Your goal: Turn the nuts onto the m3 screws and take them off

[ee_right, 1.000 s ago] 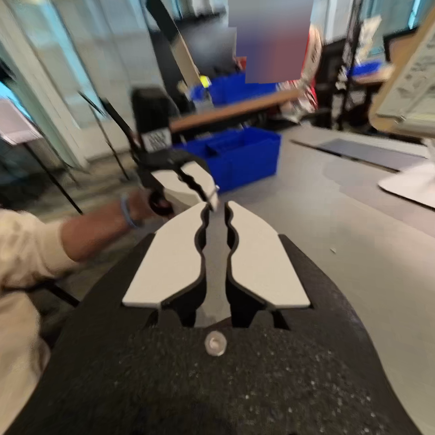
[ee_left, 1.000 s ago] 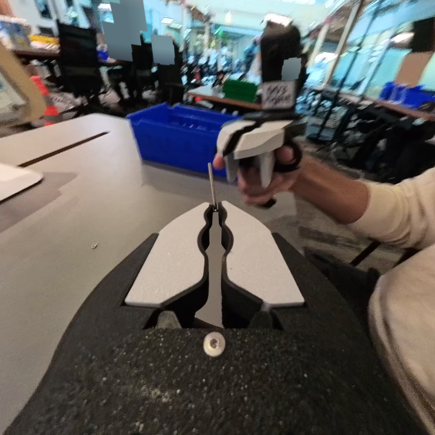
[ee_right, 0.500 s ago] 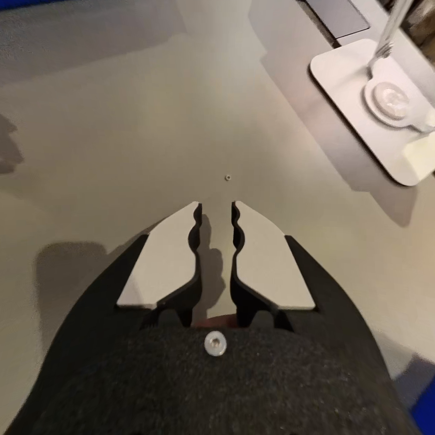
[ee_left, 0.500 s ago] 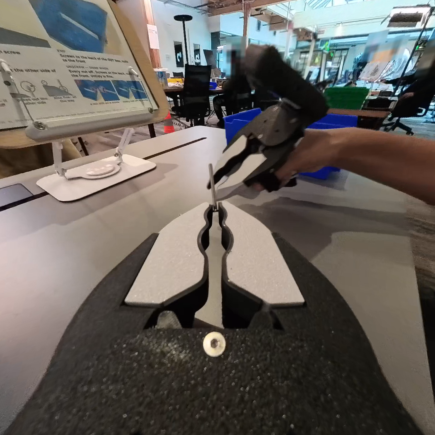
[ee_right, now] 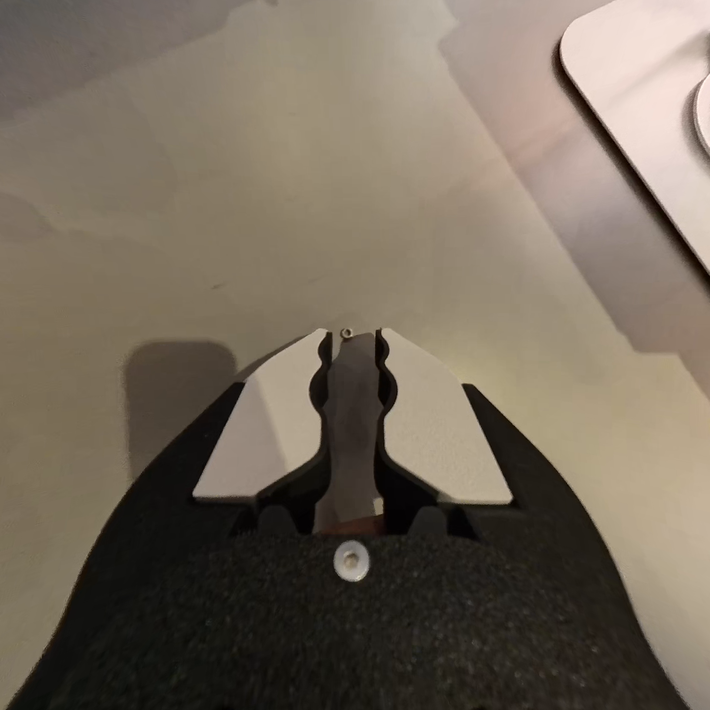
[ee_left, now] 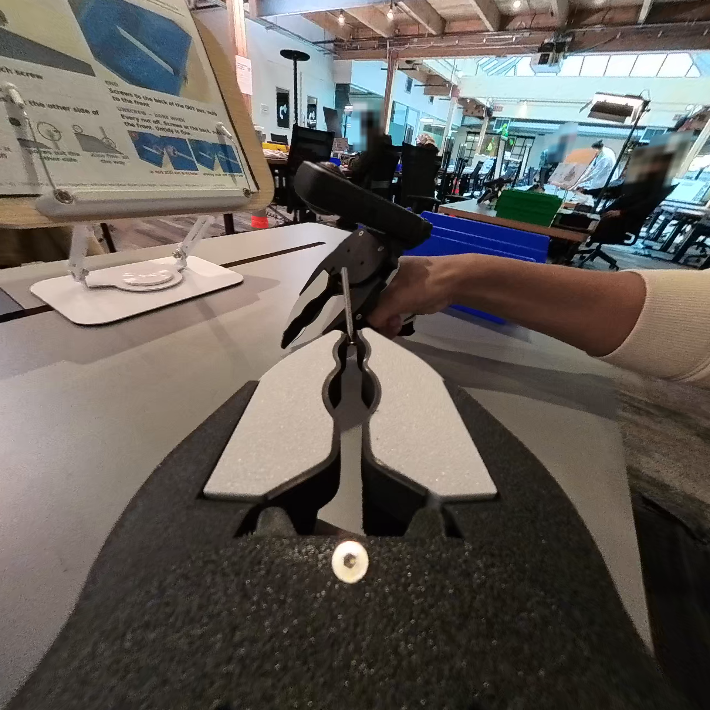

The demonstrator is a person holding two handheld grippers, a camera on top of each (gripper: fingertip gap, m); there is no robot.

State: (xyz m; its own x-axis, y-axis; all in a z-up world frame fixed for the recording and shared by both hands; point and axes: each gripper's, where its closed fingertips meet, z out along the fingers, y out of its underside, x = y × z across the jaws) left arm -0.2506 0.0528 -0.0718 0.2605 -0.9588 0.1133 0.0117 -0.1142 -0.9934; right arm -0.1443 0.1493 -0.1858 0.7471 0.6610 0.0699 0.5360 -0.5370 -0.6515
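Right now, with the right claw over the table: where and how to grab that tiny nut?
Grip the tiny silver ring-shaped nut across its outer sides, from straight above. It lies flat, hole up, on the grey table, just beyond the open right claw, slightly toward its left finger, so centre over it, then close.

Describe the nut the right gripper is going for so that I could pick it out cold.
In the right wrist view, start at the bare grey table. Follow the right gripper to the open gap at its tips: the nut lies there on the table. It is a tiny silver ring, the only loose thing on that surface.
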